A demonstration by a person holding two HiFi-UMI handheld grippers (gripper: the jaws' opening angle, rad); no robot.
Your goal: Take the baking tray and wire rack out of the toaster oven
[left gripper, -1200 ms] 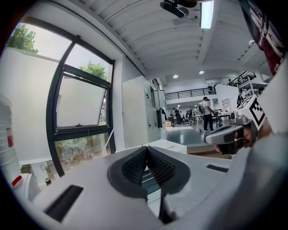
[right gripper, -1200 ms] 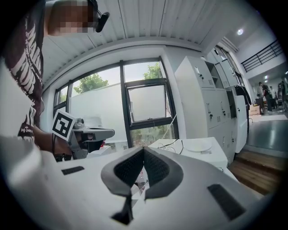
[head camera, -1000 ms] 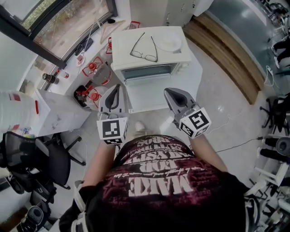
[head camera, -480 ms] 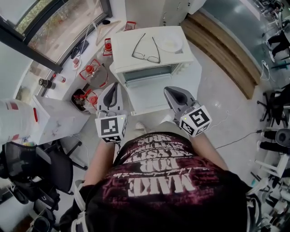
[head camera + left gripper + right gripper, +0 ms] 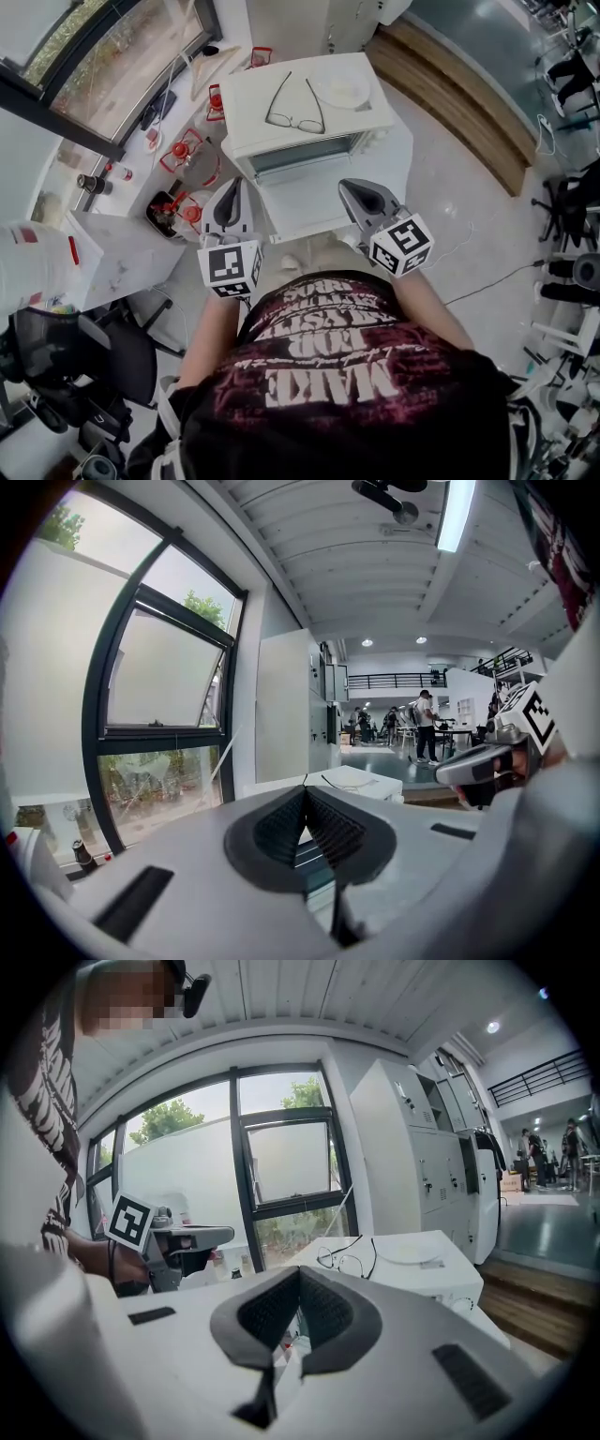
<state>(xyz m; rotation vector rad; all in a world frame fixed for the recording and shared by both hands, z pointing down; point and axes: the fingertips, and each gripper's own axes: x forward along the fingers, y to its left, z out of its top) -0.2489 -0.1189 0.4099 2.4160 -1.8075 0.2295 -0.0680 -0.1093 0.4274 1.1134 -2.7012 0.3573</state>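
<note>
Atop toaster oven (image 5: 255,92), glasses (image 5: 295,105) left of plate (image 5: 343,89), window (image 5: 103,66) further left

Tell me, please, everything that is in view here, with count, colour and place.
toaster oven: one, white, on the table ahead
table: one, white, under the toaster oven
glasses: one pair, dark, on the toaster oven's top
plate: one, white, on that top, right of the glasses
red items: several, red, left of the toaster oven
office chair: one, black, lower left
left gripper: one, grey, shut, empty
right gripper: one, grey, shut, empty
</note>
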